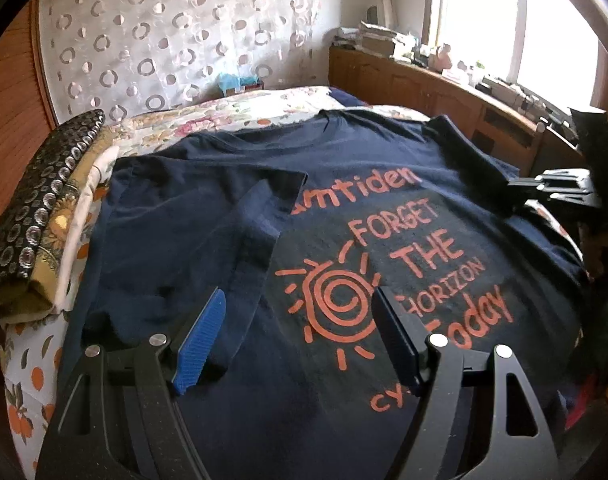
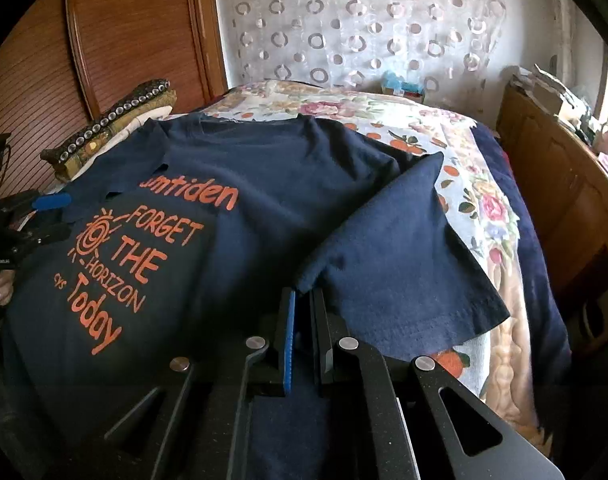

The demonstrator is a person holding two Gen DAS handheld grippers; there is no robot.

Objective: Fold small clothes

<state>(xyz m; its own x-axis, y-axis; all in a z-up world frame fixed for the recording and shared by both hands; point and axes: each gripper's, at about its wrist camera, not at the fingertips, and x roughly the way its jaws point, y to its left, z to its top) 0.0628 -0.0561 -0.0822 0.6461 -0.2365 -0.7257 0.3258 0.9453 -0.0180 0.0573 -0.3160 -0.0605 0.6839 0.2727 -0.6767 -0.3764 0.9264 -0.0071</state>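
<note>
I am looking at a navy T-shirt [image 1: 344, 168] lying print-up on the flowered bedspread [image 2: 476, 184], its left sleeve [image 1: 240, 240] already lying folded in over the body. My right gripper [image 2: 304, 300] is pinching the right sleeve [image 2: 396, 248] near its underarm edge, the fingers closed together on just a small tuck of cloth. My left gripper [image 1: 300, 320] is hanging above the sun print with its fingers wide apart, holding nothing.

What I am worrying about is that thin bite. The pads are gripping only the very edge of the fabric, so I am judging that a quick swing across the chest could let the sleeve slip out and drop half-folded and crooked.

I am also watching the rest of the shirt. Nothing is pinning it down, so I am expecting the pull on the sleeve to drag the body sideways, bunching the chest and perhaps undoing the sleeve on the other side.

The two grippers are working close together, and the folded sleeve is heading toward the open fingers, so cloth could snag there.
</note>
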